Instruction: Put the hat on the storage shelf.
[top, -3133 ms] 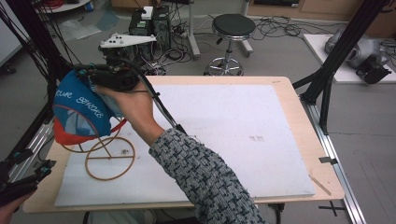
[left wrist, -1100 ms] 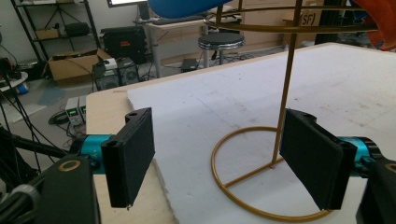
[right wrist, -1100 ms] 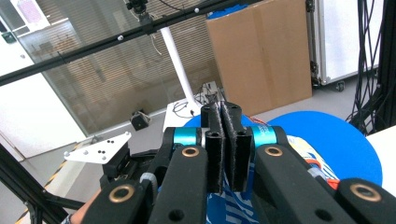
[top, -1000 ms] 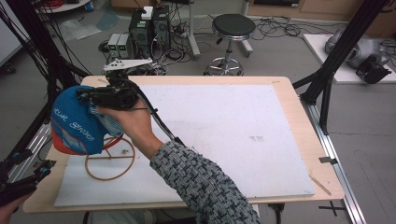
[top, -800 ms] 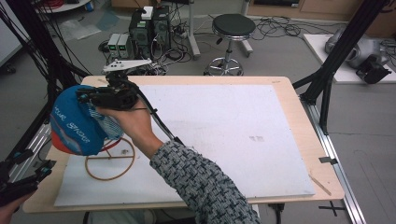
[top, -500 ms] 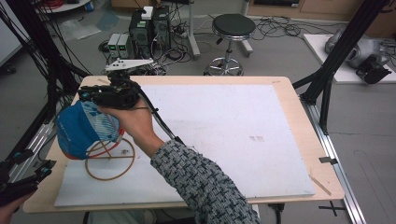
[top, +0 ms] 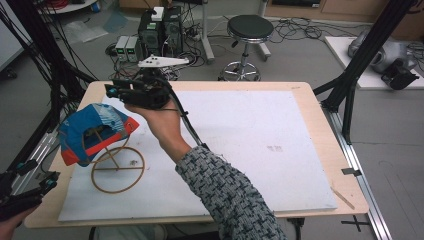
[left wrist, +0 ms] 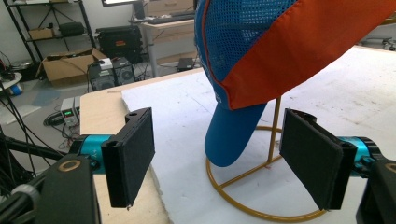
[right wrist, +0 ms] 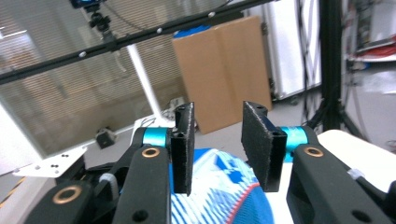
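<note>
Cap (top: 95, 131) released onto wire stand (top: 118, 170) near surface's left edge; right gripper (top: 116, 90) withdrawn, both jaws spread, empty. Soft, light; brim is best pinched.

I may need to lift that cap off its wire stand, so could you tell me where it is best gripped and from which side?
Probably the cap's blue brim. In the left gripper view it hangs down clear of the gold wire stand, flat and thin enough for the jaws to pinch. The left gripper already faces it, open, from the table's left edge, so I would come in from there.
</note>
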{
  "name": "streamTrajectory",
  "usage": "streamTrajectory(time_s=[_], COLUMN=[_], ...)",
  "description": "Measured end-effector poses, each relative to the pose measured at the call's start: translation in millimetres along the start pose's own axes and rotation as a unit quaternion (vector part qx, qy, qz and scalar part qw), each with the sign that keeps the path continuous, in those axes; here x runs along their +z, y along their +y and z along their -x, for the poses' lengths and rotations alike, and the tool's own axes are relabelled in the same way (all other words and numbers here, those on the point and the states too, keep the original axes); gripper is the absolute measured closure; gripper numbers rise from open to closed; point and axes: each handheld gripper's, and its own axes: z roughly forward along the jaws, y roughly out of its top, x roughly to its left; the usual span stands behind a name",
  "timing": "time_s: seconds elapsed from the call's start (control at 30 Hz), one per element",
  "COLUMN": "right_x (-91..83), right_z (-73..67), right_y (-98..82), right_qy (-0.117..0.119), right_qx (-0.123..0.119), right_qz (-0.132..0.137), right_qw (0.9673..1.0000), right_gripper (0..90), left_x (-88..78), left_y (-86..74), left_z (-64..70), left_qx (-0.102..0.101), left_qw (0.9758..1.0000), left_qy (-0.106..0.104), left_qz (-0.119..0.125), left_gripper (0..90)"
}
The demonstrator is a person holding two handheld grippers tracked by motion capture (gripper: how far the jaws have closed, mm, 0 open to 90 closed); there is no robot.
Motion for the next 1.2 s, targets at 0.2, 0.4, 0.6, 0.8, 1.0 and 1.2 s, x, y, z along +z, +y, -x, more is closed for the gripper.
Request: streamTrajectory(time_s=[0.2, 0.4, 0.6, 0.8, 1.0, 1.2], right_x=[-27.7, -58.6, -88.0, -122.9, -159.4, -197.8], right_z=[14.7, 27.8, 37.6, 47.7, 56.6, 62.0], right_y=[0.9, 1.4, -0.8, -7.3, -12.2, -20.4], right_qy=[-0.038, -0.08, -0.122, -0.16, -0.205, -0.248], right_qx=[0.0, -0.003, -0.01, -0.009, -0.006, 0.002], right_qz=[0.012, 0.027, 0.036, 0.045, 0.053, 0.063], right_qw=[0.9992, 0.9964, 0.9918, 0.986, 0.9772, 0.9668], right_gripper=[59.2, 54.8, 50.7, 46.8, 40.0, 33.4], left_x=[0.1, 1.5, 4.5, 6.8, 9.4, 11.4], left_y=[-0.2, 0.0, 0.3, 0.2, 0.2, 0.2], left_z=[0.0, 1.4, 3.5, 4.9, 6.4, 8.0], left_qx=[-0.001, -0.001, 0.001, 0.003, 0.004, 0.005], left_qw=[1.0, 1.0, 1.0, 0.9999, 0.9998, 0.9998], left_qy=[-0.001, -0.004, -0.007, -0.01, -0.013, -0.017], left_qz=[0.0, 0.0, -0.004, -0.009, -0.011, -0.013], left_gripper=[26.6, 26.6, 26.6, 26.6, 26.6, 26.6])
